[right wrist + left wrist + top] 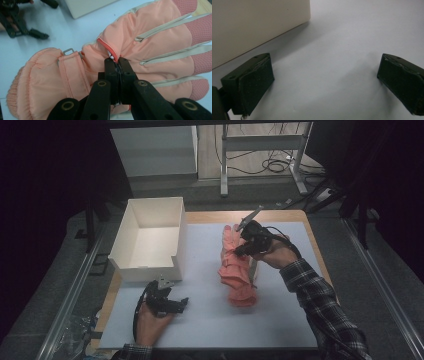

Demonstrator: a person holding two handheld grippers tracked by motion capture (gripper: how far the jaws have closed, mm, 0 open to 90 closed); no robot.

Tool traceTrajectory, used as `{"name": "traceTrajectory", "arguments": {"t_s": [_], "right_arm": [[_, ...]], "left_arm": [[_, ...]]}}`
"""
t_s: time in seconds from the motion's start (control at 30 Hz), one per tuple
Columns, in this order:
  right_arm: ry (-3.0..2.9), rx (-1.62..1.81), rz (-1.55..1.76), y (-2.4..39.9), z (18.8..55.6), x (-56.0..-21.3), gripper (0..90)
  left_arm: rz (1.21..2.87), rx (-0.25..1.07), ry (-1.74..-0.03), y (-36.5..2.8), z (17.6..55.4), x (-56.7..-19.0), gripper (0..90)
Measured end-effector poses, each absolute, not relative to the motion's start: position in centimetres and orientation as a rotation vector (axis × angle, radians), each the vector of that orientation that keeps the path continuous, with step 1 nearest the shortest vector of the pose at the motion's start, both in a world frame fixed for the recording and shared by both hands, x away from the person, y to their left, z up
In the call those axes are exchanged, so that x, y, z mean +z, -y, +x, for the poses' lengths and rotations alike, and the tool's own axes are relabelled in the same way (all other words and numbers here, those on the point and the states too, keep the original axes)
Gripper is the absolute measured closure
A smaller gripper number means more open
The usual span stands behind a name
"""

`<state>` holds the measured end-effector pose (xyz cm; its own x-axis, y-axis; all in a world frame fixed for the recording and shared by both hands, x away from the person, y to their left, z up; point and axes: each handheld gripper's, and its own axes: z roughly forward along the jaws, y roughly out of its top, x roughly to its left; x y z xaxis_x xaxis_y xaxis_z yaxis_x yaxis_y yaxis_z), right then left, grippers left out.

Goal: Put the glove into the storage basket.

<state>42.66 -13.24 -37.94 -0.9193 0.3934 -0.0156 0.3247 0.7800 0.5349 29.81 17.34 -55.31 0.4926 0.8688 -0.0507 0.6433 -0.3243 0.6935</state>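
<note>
Fingers of your right gripper [117,65] pinch the padded peach winter glove [236,270] mid-palm, presumably for lifting it toward the open white box [150,236]; glove right of box; left gripper [324,82] gapes idle beside box.

We saw a glove [140,42] of smooth peach cloth with beige piping, rough pink fingertips, a ribbed knit cuff and a small metal buckle [68,51]. The box [150,237] looked like matt white card. The desk [210,315] wore a smooth pale sheet over wood.
</note>
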Motion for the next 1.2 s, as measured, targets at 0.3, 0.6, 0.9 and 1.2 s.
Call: {"name": "traceTrajectory", "arguments": {"t_s": [0.3,0.6,0.9,1.2], "right_arm": [[-2.901,0.758,0.597,14.9,41.7,-39.7,87.2],[-2.920,0.691,0.593,14.5,42.0,-42.7,87.1],[-2.917,0.654,0.614,14.7,42.0,-44.1,87.1],[-2.914,0.652,0.635,14.8,42.0,-45.4,87.1]], "left_arm": [[2.087,0.436,-1.236,-17.4,29.8,-55.3,0.5],[2.083,0.436,-1.237,-17.4,29.8,-55.3,0.5],[2.083,0.437,-1.237,-17.4,29.8,-55.3,0.5],[2.084,0.437,-1.236,-17.4,29.8,-55.3,0.5]]}}
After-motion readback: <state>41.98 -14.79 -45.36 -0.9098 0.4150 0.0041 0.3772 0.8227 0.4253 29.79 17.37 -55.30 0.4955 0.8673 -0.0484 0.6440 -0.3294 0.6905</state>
